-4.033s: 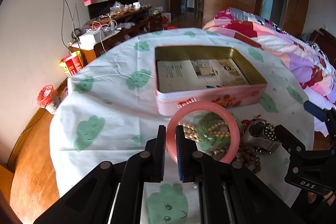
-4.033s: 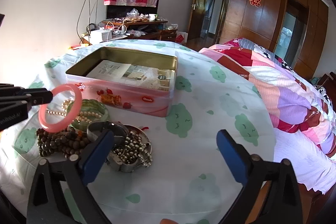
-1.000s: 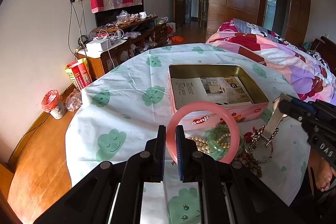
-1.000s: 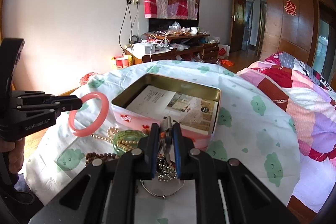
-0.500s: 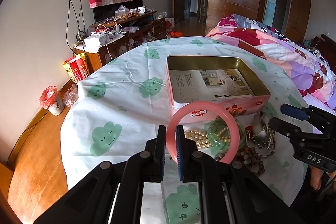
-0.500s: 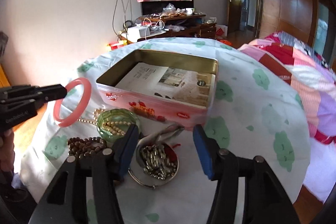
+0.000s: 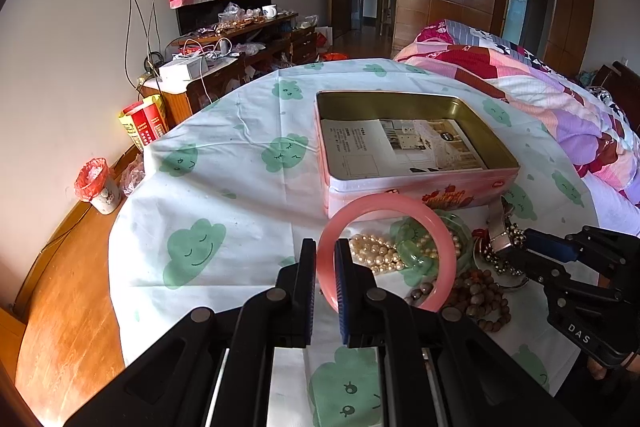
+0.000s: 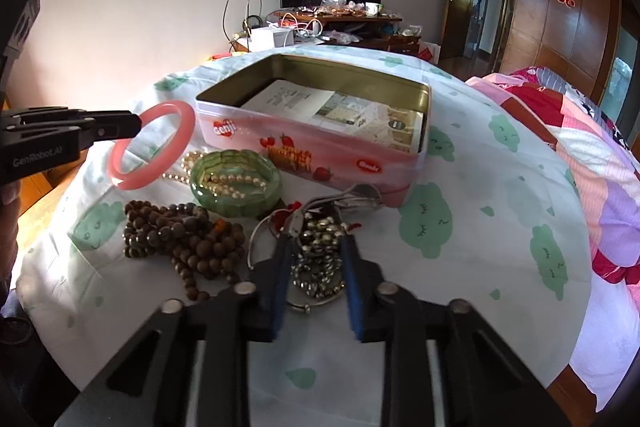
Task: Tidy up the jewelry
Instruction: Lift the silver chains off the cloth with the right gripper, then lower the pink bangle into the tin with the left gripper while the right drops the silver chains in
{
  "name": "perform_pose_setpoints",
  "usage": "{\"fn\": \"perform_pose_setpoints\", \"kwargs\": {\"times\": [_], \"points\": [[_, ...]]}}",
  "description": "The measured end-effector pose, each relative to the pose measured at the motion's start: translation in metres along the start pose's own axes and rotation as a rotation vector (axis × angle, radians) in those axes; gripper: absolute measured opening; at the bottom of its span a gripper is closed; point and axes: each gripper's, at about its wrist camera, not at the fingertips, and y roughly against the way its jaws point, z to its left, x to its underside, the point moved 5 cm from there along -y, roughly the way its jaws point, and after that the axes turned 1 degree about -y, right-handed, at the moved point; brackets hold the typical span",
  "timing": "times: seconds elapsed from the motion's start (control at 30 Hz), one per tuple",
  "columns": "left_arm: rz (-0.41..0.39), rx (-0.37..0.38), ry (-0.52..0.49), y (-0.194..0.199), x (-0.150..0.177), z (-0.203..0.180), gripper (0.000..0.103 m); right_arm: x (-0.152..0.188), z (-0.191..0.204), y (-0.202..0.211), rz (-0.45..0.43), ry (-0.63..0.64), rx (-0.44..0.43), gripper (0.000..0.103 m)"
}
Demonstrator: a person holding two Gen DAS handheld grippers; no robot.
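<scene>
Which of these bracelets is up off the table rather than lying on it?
The plain pink bangle, clamped in the left gripper above the cloth. The green bangle, brown beads and silver bead piece all lie on the table.

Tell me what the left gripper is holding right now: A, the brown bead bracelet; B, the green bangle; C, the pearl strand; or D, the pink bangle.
D: the left gripper is clamped on the rim of the pink bangle, held up off the tablecloth in front of the tin.

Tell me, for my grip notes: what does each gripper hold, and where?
Left gripper: pink bangle, by its rim. Right gripper: straddles the metal beads; grip unclear.
</scene>
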Motion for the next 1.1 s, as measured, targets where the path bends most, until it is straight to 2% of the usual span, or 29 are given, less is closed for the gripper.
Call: {"fn": "perform_pose_setpoints", "kwargs": {"times": [0.03, 0.17, 0.4, 0.67, 0.87, 1.1], "points": [[0.000, 0.001, -0.001, 0.000, 0.000, -0.002, 0.008, 0.000, -0.001, 0.000, -0.004, -0.008, -0.003, 0.025], [-0.002, 0.002, -0.001, 0.002, 0.000, -0.002, 0.008, -0.002, 0.003, 0.007, -0.028, 0.003, -0.009, 0.007], [-0.011, 0.004, -0.005, 0.005, -0.001, -0.005, 0.008, -0.027, 0.003, 0.049, -0.151, -0.009, -0.014, 0.007], [-0.034, 0.005, -0.004, 0.012, -0.011, -0.002, 0.008, -0.041, -0.002, 0.063, -0.198, -0.015, 0.008, 0.007], [-0.063, 0.017, -0.031, 0.017, -0.037, -0.004, 0.008, -0.062, -0.009, 0.068, -0.229, -0.010, 0.020, 0.007], [-0.111, -0.006, -0.061, 0.020, -0.073, -0.006, 0.008, -0.093, -0.016, 0.073, -0.268, 0.018, 0.046, 0.007]]}}
